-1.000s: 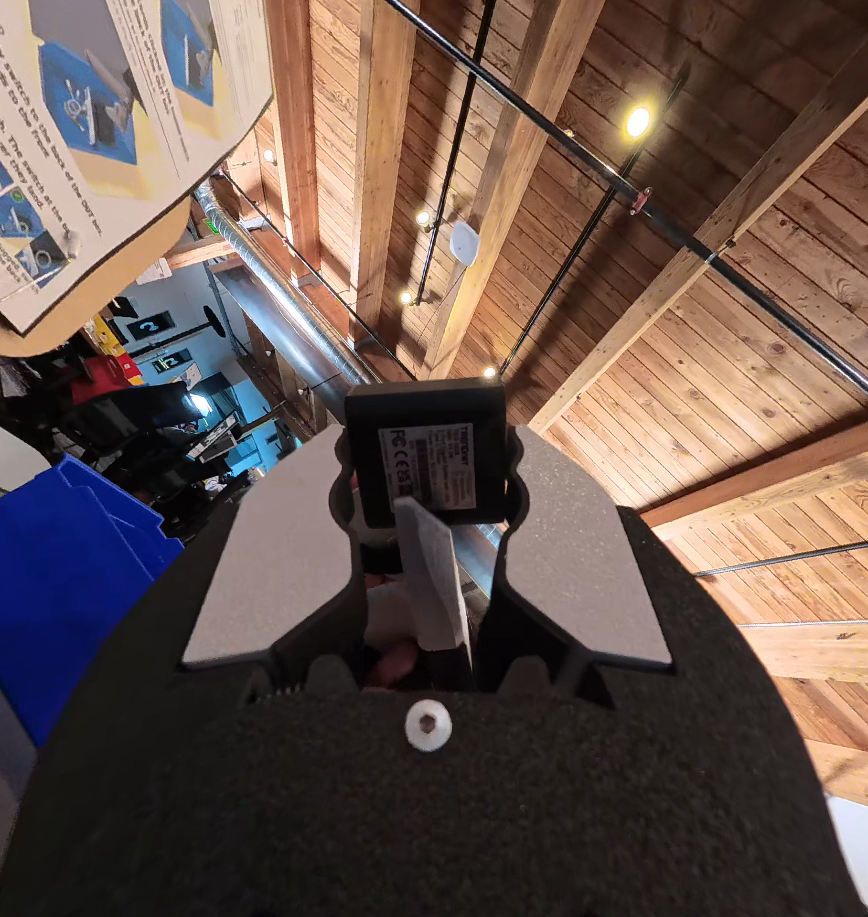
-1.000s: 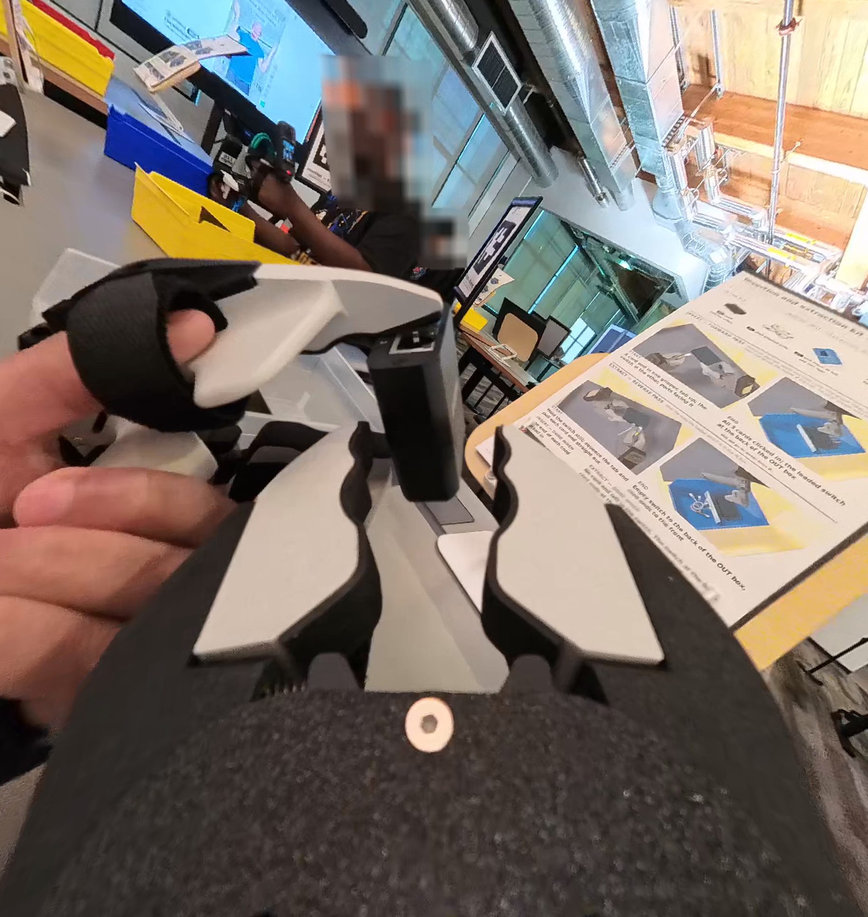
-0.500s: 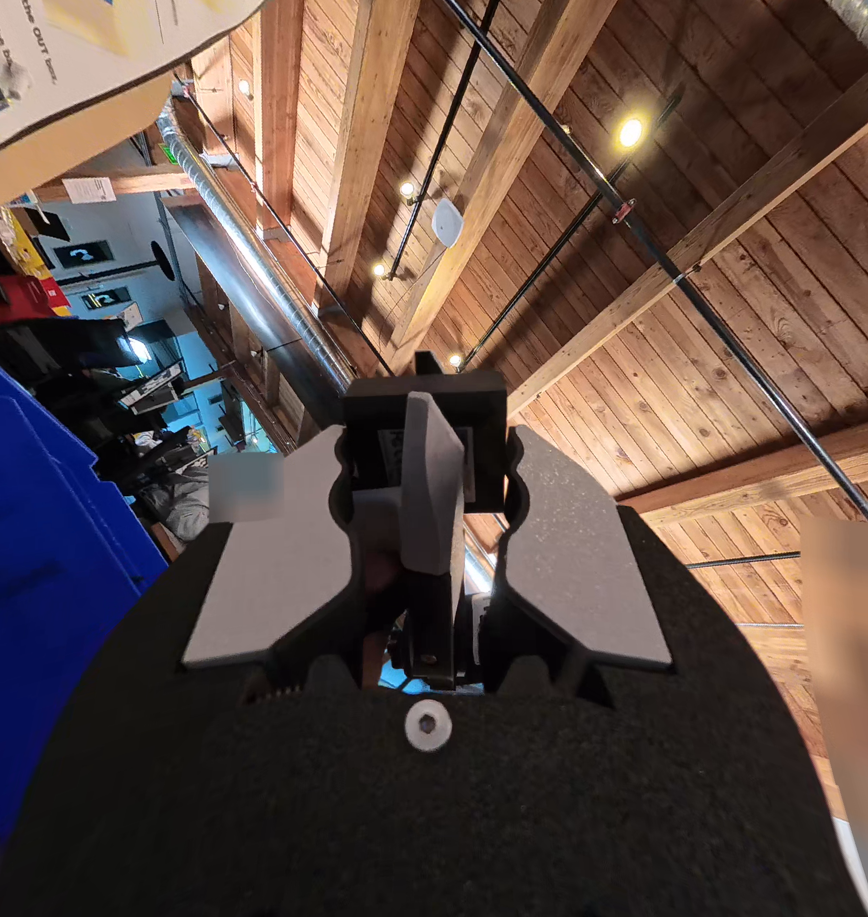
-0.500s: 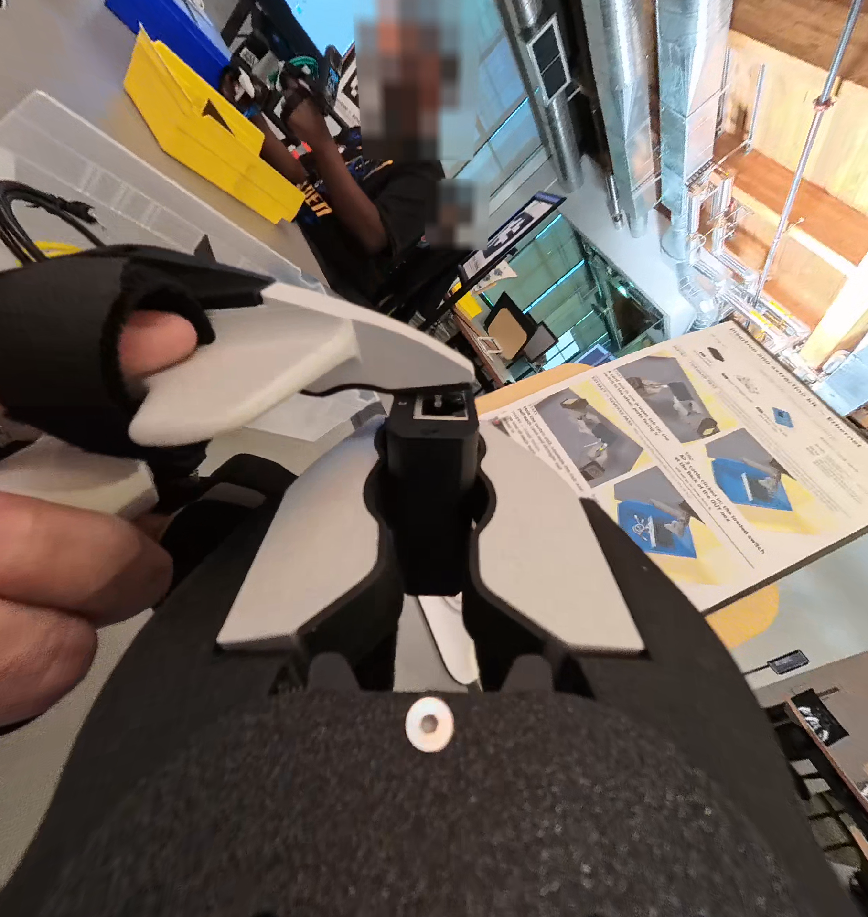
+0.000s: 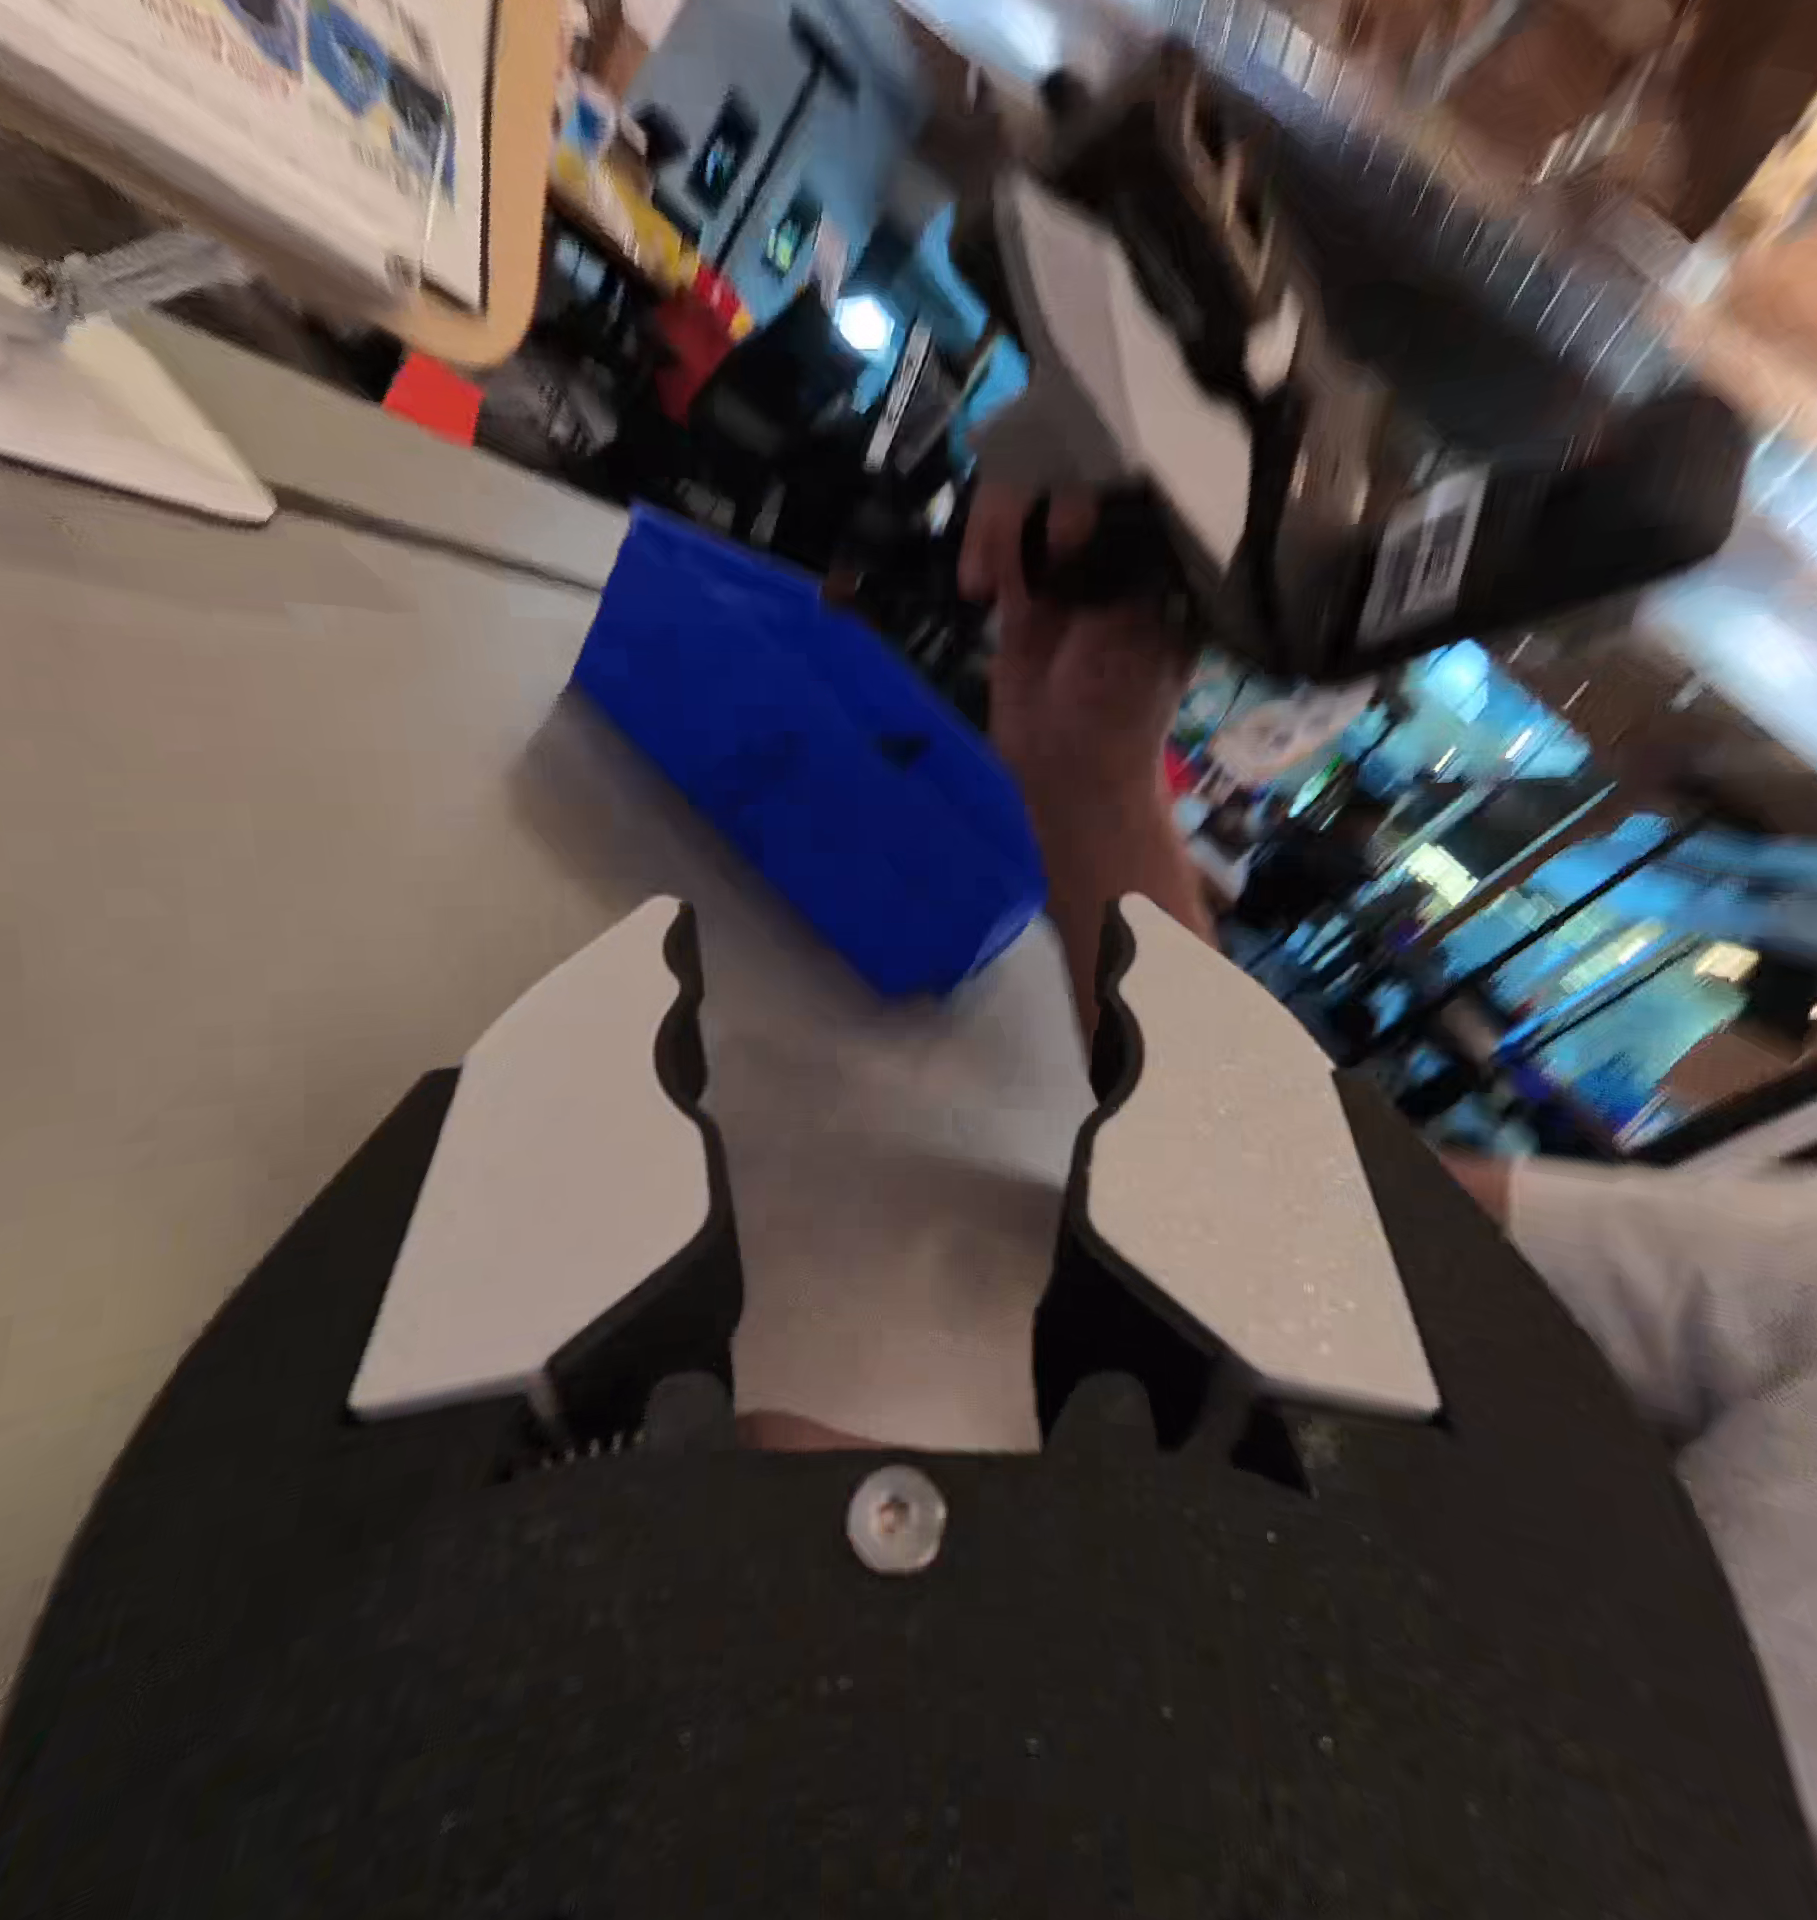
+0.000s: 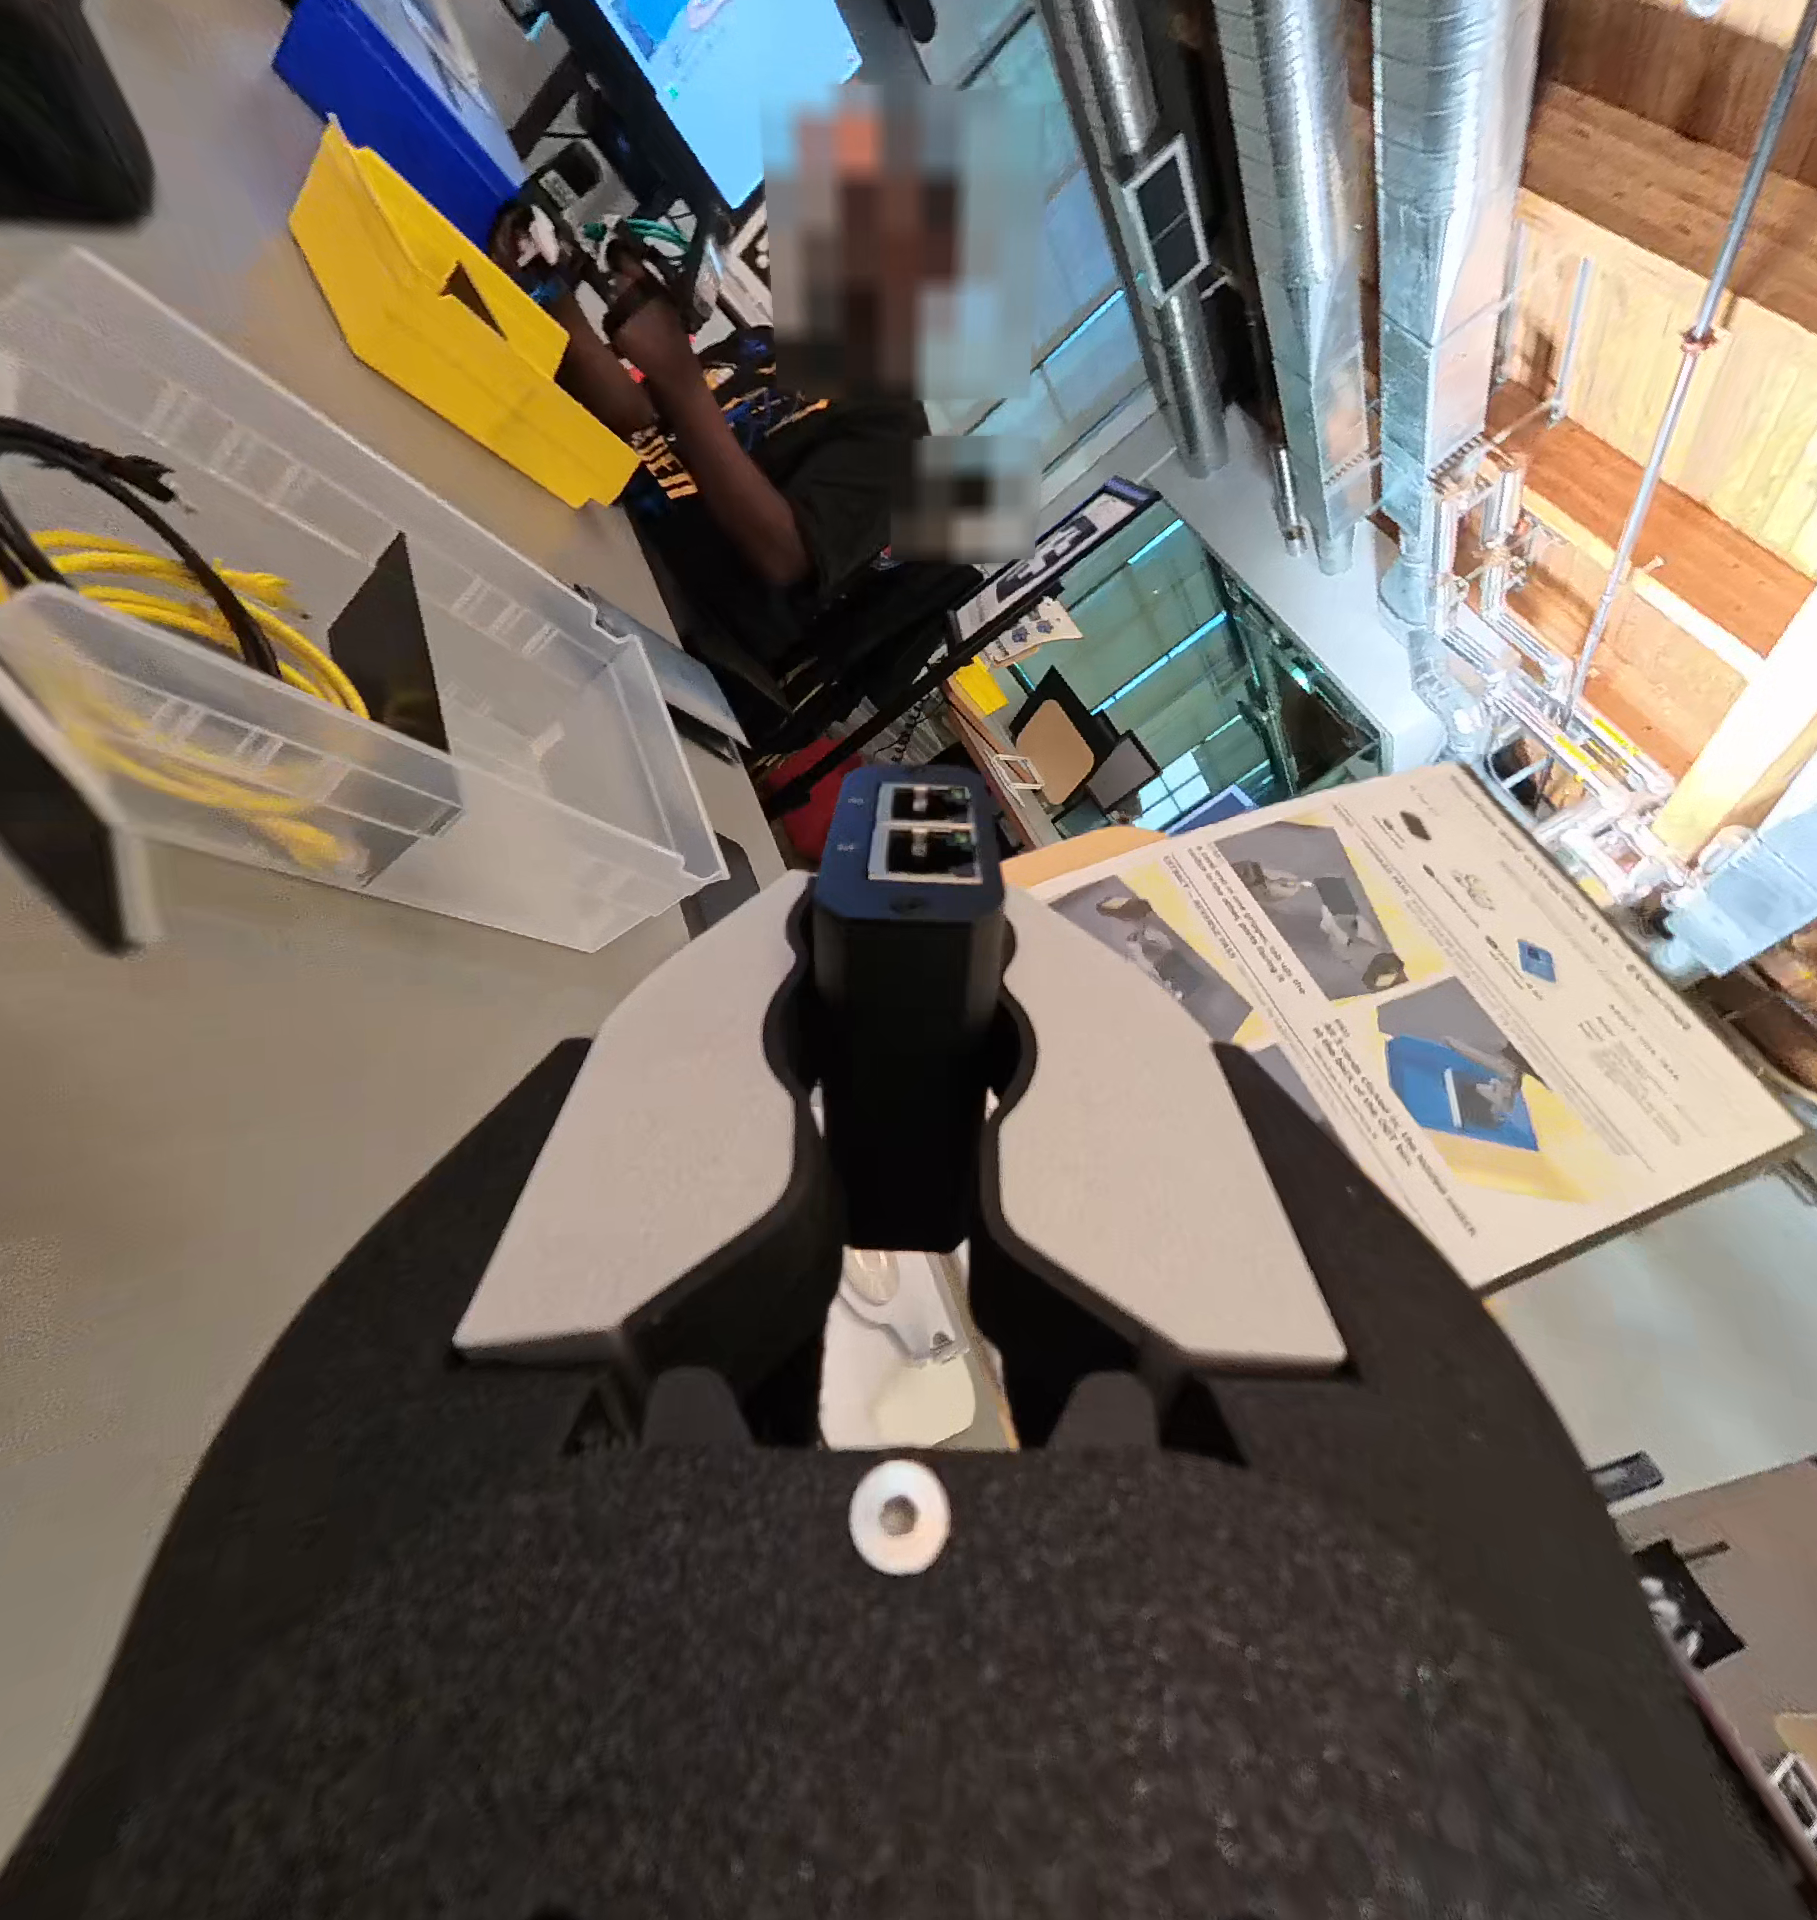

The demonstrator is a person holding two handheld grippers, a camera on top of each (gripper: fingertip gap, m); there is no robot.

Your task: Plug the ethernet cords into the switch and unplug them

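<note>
My right gripper (image 6: 909,904) is shut on a black switch (image 6: 909,1039). Both pads press its sides, and its end with two empty ports (image 6: 930,831) points away from me. The left wrist view is blurred. It shows my left gripper (image 5: 899,935) open and empty above the grey table (image 5: 208,831), and at the upper right the right gripper's grey finger (image 5: 1122,384) on the switch (image 5: 1455,499). Yellow and black ethernet cords (image 6: 177,623) lie coiled in a clear plastic bin (image 6: 530,748) to the left.
A blue bin (image 5: 800,748) lies on the table ahead of the left gripper. A yellow bin (image 6: 447,322) and another blue bin (image 6: 384,94) stand behind the clear bin. An instruction sheet on a board (image 6: 1403,997) is at the right. A person (image 6: 738,488) sits beyond the table. The gap from one gripper's tips to the other's is roughly 15 cm.
The right gripper closed on the switch while the left gripper still held it. The left gripper then opened, let go and swung from facing the ceiling down toward the table.
</note>
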